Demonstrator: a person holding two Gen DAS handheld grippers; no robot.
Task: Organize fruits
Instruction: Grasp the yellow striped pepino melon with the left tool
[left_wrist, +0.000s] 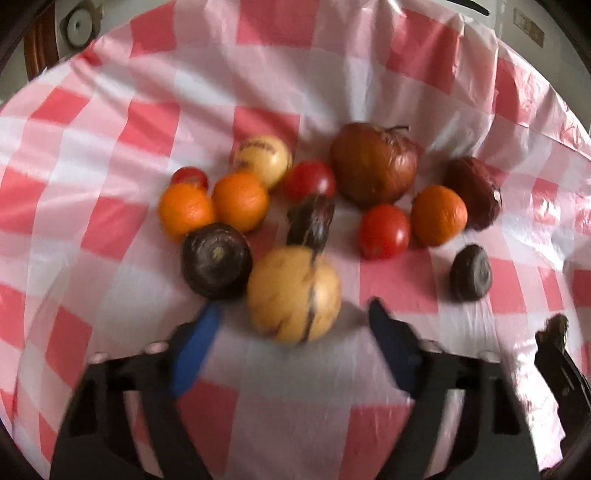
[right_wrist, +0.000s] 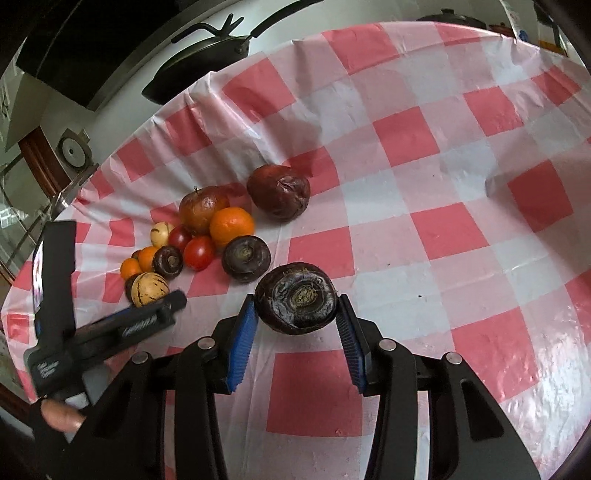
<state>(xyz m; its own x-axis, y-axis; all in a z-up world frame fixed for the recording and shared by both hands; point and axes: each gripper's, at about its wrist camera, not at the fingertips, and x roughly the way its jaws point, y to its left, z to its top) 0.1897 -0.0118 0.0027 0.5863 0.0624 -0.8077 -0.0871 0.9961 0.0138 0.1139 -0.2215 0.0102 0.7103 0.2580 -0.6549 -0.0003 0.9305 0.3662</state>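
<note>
Fruits lie in a loose cluster on a pink-and-white checked tablecloth (right_wrist: 424, 229). My left gripper (left_wrist: 293, 314) is open, its blue pads on either side of a yellow striped melon (left_wrist: 293, 295) without touching it; the view is blurred. Beyond it lie a dark purple round fruit (left_wrist: 216, 256), oranges (left_wrist: 240, 201), tomatoes (left_wrist: 384, 230) and a brown wrinkled apple (left_wrist: 373, 164). My right gripper (right_wrist: 297, 304) is shut on a large dark purple fruit (right_wrist: 297, 302), to the right of the cluster. The left gripper also shows in the right wrist view (right_wrist: 155, 317).
A dark red wrinkled fruit (right_wrist: 279, 192) sits at the far side of the cluster. A black pan (right_wrist: 199, 62) stands beyond the table's far edge. The tablecloth stretches wide to the right (right_wrist: 480, 258).
</note>
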